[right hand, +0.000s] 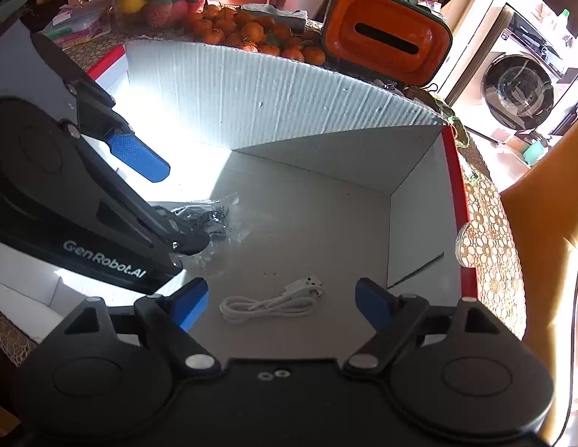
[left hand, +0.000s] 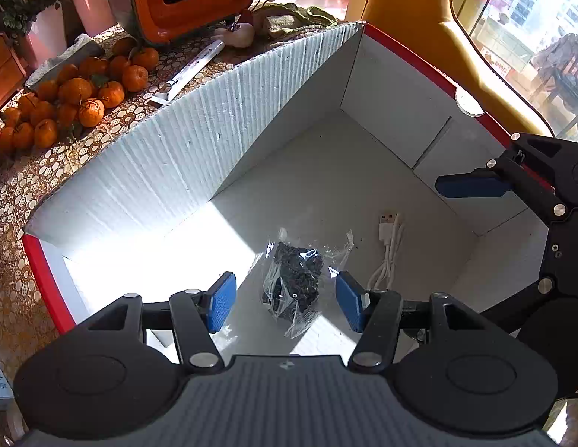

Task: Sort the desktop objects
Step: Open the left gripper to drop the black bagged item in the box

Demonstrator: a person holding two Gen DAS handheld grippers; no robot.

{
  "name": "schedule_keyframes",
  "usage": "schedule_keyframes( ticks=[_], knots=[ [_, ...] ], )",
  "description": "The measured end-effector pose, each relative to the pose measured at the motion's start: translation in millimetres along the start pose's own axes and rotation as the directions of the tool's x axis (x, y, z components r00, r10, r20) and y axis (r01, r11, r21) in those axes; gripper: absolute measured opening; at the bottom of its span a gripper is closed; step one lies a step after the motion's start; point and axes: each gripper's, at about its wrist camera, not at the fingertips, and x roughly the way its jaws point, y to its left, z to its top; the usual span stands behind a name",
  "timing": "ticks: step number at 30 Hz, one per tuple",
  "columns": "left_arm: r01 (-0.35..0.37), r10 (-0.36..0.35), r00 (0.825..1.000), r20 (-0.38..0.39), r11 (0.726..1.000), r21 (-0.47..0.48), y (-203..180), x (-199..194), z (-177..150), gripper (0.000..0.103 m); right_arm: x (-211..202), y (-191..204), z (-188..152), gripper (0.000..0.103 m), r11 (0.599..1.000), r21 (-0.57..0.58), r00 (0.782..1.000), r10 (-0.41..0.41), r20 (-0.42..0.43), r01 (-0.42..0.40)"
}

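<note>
the box [left hand: 199, 138] is white corrugated cardboard, ribbed on its far wall, matt and smooth on the floor, with a glossy red rim. the bag [left hand: 296, 283] is thin, crinkled clear plastic, shiny over dark rough bits. the cable [right hand: 266, 303] is smooth white plastic with a metal plug. both grippers are matt black plastic with metal rivets and dimpled blue pads [left hand: 222, 300]. the surface [left hand: 13, 193] wears patterned cloth.

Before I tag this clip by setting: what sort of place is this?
Most likely a home: a washing machine stands in the background, and a pile of tangerines shares a lace-patterned tablecloth with the sorting box.
</note>
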Motion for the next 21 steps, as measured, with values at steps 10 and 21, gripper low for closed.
schedule_keyframes(
  ticks=[10,21],
  knots=[
    [0.016,-0.015,0.998,0.059,1.000,-0.010,0.1,-40.0,-13.8,0.058,-41.9,3.6,-5.8,0.086,0.999,0.047,0.997,0.009,0.081,-0.013],
    [0.040,-0.039,0.990,0.132,0.999,-0.008,-2.6,-88.6,-35.8,0.058,-86.3,20.8,-9.7,0.086,0.998,0.054,0.987,0.023,0.157,-0.032]
  ],
)
